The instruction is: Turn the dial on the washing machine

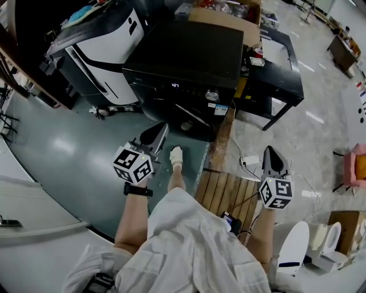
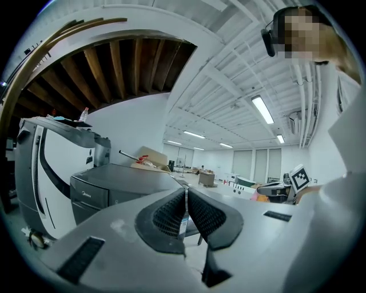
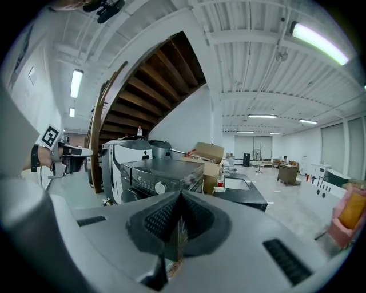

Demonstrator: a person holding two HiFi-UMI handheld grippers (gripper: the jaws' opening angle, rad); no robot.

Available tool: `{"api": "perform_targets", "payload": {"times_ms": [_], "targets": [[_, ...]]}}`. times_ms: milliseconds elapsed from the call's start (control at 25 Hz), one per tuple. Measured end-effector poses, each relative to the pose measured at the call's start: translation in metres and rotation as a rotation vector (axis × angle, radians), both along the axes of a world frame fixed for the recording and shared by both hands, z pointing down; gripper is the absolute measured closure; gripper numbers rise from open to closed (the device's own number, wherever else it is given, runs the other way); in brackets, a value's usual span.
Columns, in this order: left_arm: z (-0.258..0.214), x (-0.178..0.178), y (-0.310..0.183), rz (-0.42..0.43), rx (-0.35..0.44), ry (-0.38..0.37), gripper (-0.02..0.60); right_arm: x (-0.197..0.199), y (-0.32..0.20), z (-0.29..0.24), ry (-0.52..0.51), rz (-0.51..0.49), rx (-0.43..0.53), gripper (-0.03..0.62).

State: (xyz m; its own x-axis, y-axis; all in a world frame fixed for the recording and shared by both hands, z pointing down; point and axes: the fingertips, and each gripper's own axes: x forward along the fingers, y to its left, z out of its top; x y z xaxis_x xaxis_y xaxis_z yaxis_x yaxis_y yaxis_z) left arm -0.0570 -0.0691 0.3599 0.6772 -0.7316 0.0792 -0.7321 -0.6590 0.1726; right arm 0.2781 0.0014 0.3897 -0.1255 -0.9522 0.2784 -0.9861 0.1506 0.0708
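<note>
Cardboard box: a cardboard box (image 1: 226,16) stands open just behind the washing machine (image 1: 189,54), filled with mixed items I cannot tell apart. In the left gripper view a thin rod with a red part juts from it.
Cup: a red cup (image 1: 258,52) stands on the black table (image 1: 283,74) to the machine's right. Its contents cannot be seen.
Brand: "Midea" (image 2: 84,198) is printed on the machine's front panel, read in the left gripper view.
Display: a lit display (image 1: 175,86) on the control strip shows pale digits, too small to read.
Sticker: a blue and white sticker (image 1: 221,109) sits just below the dial. Its print is too small to read.
Dial: the round silver dial (image 1: 212,95) is at the right end of the dark control strip, above the door. It also shows in the right gripper view (image 3: 160,187). Neither gripper touches it.
Left gripper: the left gripper (image 1: 163,127) is held low in front of the person, pointing toward the machine's lower front and apart from it. Its jaws are pressed almost together with only a thin slit between them, holding nothing. A black band (image 1: 138,190) circles that wrist.
Right gripper: the right gripper (image 1: 269,150) is low and off to the machine's right, beside wooden slats (image 1: 226,191) on the floor, well apart from the dial. Its jaws are closed together and empty.
</note>
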Motion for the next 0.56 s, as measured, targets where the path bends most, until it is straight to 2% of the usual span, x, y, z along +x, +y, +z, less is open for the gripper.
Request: {"api": "perform_targets", "payload": {"times_ms": [560], "targets": [[-0.007, 0.016, 0.044, 0.006, 0.01, -0.01, 0.565, 0.019, 0.05, -0.011, -0.014, 0.022, 0.034, 0.594]]}}
